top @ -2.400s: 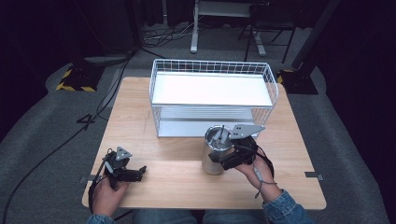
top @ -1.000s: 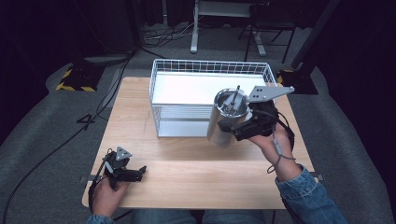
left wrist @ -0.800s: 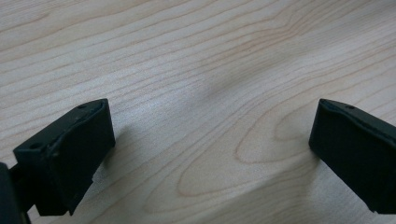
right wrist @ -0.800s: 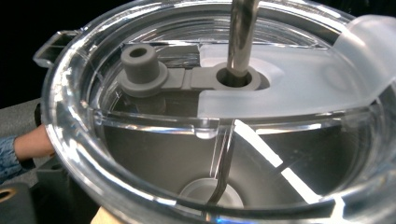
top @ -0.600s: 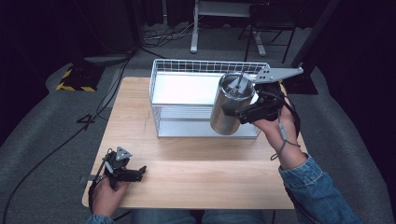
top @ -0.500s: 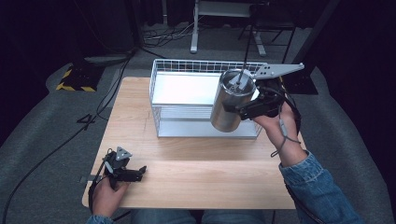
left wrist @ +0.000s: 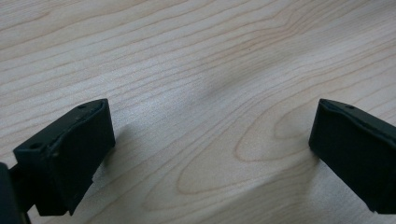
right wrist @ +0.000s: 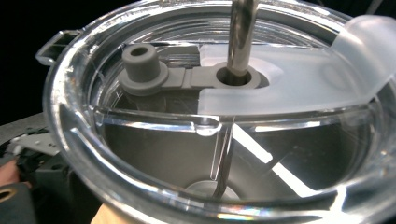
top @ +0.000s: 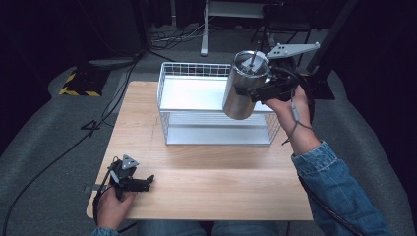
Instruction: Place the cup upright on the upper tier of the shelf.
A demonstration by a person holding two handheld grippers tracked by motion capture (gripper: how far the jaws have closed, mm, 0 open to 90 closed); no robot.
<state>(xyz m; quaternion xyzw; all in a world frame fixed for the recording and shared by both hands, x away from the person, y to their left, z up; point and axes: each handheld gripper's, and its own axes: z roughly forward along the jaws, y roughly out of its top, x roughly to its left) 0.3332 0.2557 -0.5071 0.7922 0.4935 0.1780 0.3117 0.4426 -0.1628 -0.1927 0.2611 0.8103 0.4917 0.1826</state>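
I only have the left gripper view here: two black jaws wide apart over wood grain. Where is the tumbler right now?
Observer: The steel tumbler is in the air, held by the right gripper above the right part of the wire basket.
Operator: Is it upright?
Observer: Slightly tilted, its top leaning away from the person. It has a clear lid with a metal straw through it.
Operator: Anything inside the basket under it?
Observer: The white floor of the basket looks bare in the high view.
Operator: And where does my left gripper sit on the table?
Observer: The left gripper rests near the front left corner of the wooden table, far from the basket.
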